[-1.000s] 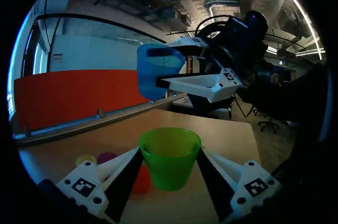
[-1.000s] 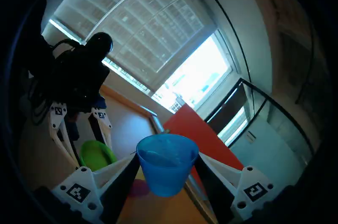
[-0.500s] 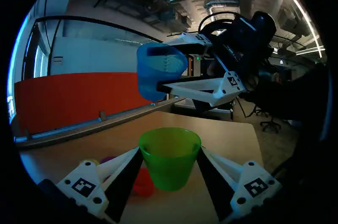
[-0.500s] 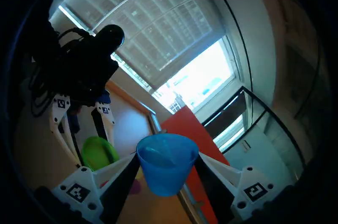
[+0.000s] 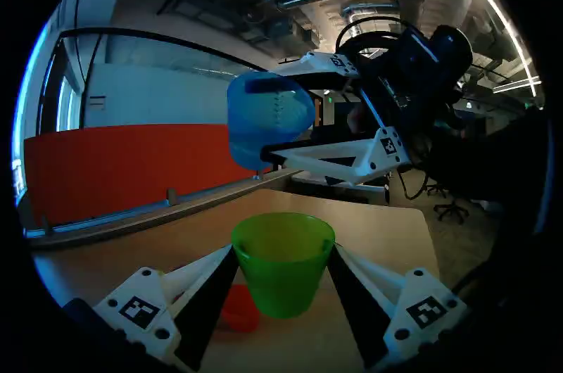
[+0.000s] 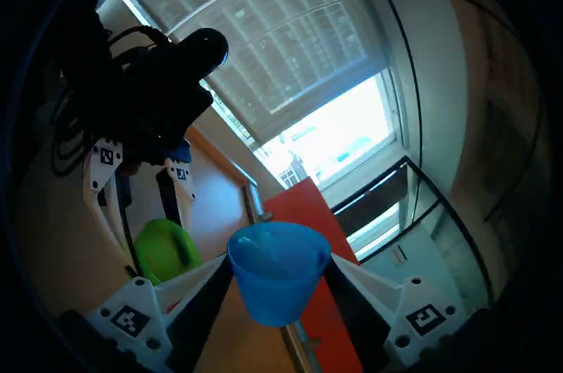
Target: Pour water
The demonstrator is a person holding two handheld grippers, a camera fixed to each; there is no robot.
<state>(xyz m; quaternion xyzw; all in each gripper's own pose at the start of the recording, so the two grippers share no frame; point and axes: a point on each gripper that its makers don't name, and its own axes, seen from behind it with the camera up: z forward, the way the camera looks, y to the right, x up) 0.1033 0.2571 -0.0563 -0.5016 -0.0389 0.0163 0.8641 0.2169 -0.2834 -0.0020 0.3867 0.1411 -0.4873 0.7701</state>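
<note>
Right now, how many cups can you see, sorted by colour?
blue cup: 1
green cup: 1
red cup, partly hidden behind a finger: 1
Total: 3

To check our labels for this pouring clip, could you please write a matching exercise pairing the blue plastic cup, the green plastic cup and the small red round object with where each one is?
Things:
1. blue plastic cup
2. green plastic cup
3. small red round object

Places:
A. resting on the wooden table
B. upright between the fingers of the left gripper
C. raised and tipped over in the right gripper

Pairs: 1-C, 2-B, 3-A
</note>
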